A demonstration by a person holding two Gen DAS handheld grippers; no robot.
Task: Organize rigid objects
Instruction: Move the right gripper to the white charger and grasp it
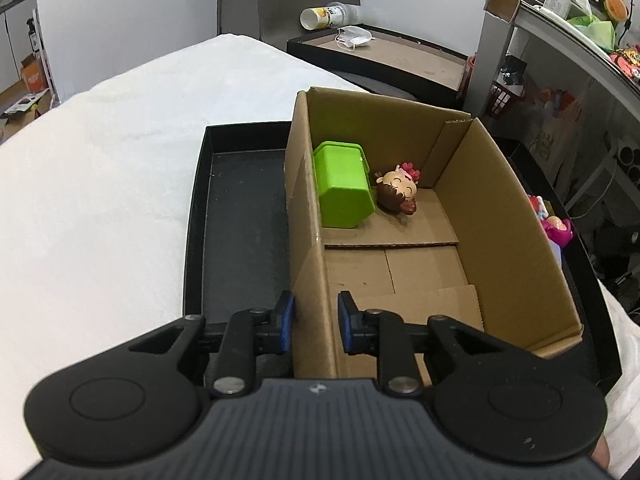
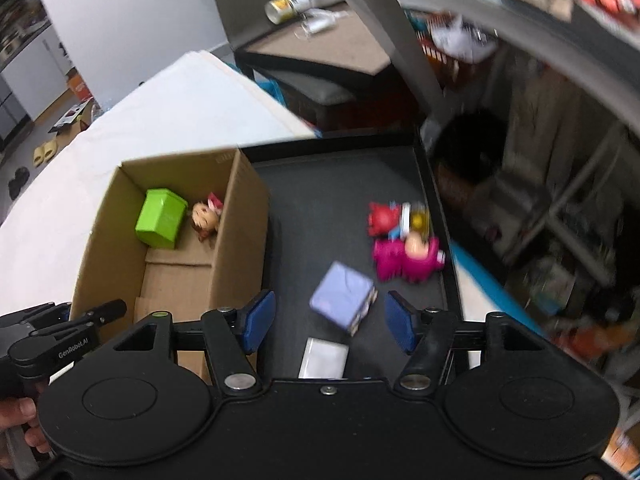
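Observation:
A cardboard box [image 1: 480, 200] stands on a black tray [image 1: 240, 220]. In its far corner are a green container [image 1: 344, 184] and a small doll [image 1: 398, 192]. My left gripper [image 1: 315, 320] is shut on the box's near left wall, one blue pad on each side. In the right wrist view, my right gripper [image 2: 329, 310] hangs open over the tray [image 2: 320, 184], to the right of the box [image 2: 244, 216]. A purple box [image 2: 342, 300] lies just beyond its fingertips, untouched, and a white flat piece [image 2: 324, 358] lies below. A pink toy [image 2: 404, 260] and a red toy [image 2: 382, 218] lie farther back.
A white cloth [image 1: 100, 200] covers the table left of the tray. Behind it, a low black-rimmed table holds a lying bottle [image 1: 328, 16] and a face mask [image 1: 354, 36]. Cluttered shelves [image 1: 560, 80] stand close on the right. A person's hand [image 2: 20, 412] holds the left gripper.

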